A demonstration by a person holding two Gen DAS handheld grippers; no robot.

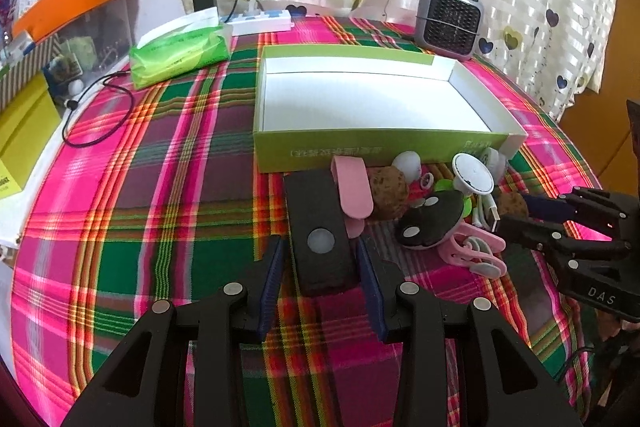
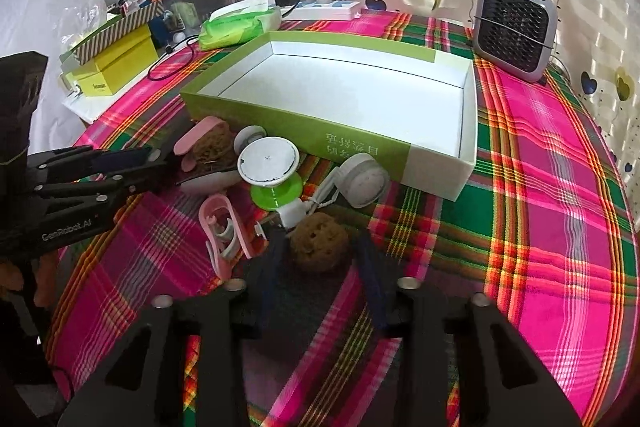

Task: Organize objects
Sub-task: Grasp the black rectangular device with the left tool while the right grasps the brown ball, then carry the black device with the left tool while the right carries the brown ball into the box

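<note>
While the box (image 1: 380,147) lies empty on the plaid bench (image 1: 160,187), the clutter to be sorted sits in a heap just before its near wall. The left gripper (image 1: 320,259) has its jaws spread on either side of a black case (image 1: 320,239), near the heap's left end; they seem not to press it yet, though contact is hard to judge. The right gripper (image 2: 316,255) likewise straddles a brown ball (image 2: 320,241) with jaws spread, at the heap's right end.

To do this well, I would close squarely on each piece, low enough to hold it, and lift straight up before carrying it over the box wall. A pink strap (image 1: 354,187) lies against the case's far end and may drag along, so a slow lift seems wise. A white cable (image 2: 320,203) lies just beyond the ball and could snag.

Much of the heap overlaps: a second brown ball (image 1: 388,191) is half hidden, and what lies under the white disc (image 2: 268,161) cannot be made out.
</note>
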